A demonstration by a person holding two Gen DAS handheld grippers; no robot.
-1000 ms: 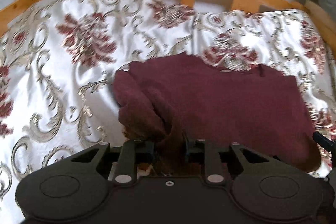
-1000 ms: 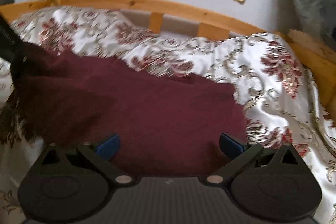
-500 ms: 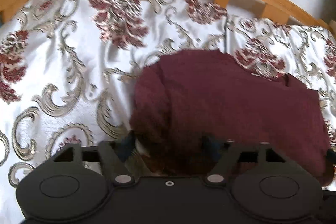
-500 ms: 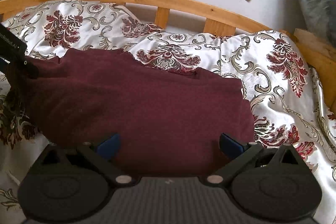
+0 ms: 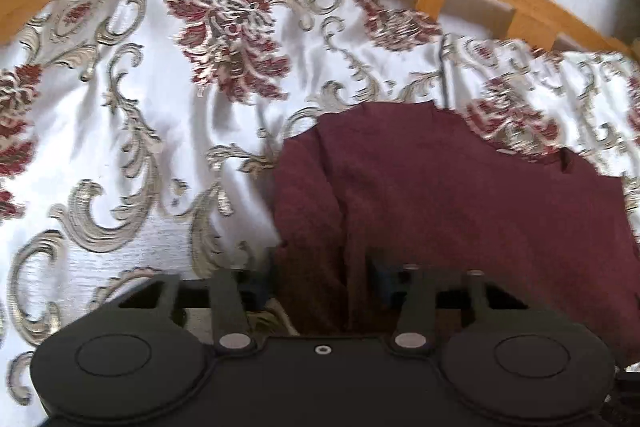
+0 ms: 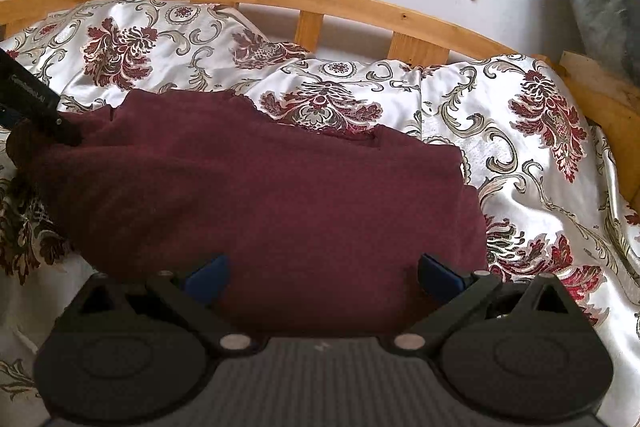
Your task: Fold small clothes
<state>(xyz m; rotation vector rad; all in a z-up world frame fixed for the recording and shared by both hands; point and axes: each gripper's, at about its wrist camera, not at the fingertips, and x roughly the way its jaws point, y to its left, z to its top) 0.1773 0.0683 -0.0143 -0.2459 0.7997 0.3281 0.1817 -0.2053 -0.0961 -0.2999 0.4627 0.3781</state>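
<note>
The dark maroon knitted garment (image 6: 280,195) lay spread on the shiny white bedspread with red flowers and beige scrolls (image 6: 520,155), near the curved wooden bed rail (image 6: 340,3). Its long axis ran from left to right across both views, more or less parallel to the rail.

The left gripper (image 5: 320,279) was at the left end of the garment. A thick bunched fold of the maroon cloth stood between its two fingers, which were half apart. The view was blurred there, so I cannot tell if the jaws really pinched this fold or only stood around it. In the right wrist view, a black finger (image 6: 36,103) of this gripper touched the cloth at the far left.

The right gripper (image 6: 322,277) was over the near edge of the garment, towards its right half. Its jaws stood wide apart, with the blue pads (image 6: 206,277) on both sides above flat cloth, and they held nothing.

In my judgement, the coming move depends on this: the left end is gathered at the left gripper, and the free right end lies nearer to the right gripper, so the fold should go along the long axis.
</note>
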